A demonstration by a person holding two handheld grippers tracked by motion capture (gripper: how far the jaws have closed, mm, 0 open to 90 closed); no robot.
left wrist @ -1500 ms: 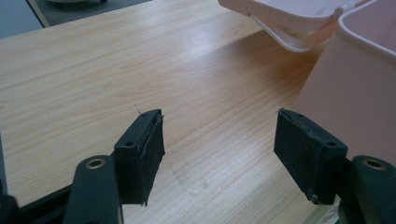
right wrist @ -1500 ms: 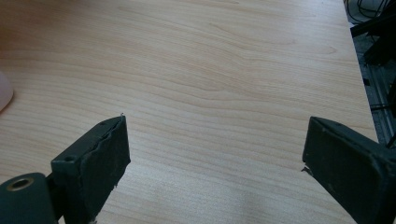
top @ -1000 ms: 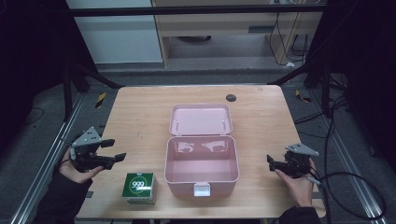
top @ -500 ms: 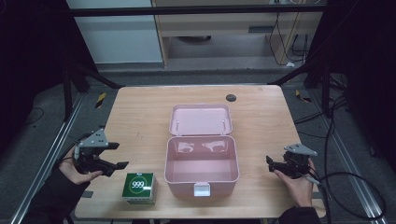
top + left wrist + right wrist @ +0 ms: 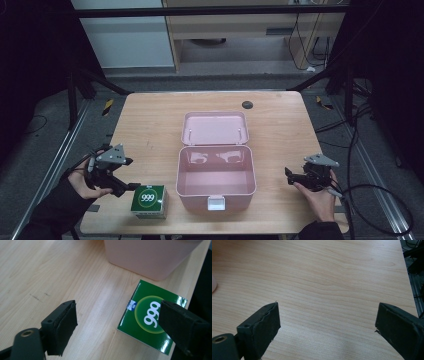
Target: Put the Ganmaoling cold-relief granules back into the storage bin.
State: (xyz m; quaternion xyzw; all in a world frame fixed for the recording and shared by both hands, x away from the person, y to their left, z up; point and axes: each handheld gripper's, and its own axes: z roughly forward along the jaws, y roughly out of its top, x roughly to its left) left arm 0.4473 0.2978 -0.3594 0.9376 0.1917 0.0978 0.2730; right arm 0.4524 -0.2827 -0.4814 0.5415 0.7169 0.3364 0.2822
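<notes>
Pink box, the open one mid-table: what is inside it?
In the high view the pink box looks empty: bare pink floor with reflections on the far wall. The near wall hides a strip of the floor. Its lid lies open behind it.

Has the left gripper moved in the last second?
Yes. In the high view the left gripper has shifted right and slightly nearer the person, closing on the green cardboard box, which stayed put beside the open pink plastic case.

wooden table (image 5: 150,125), grey floor (image 5: 40,150), dim room
</notes>
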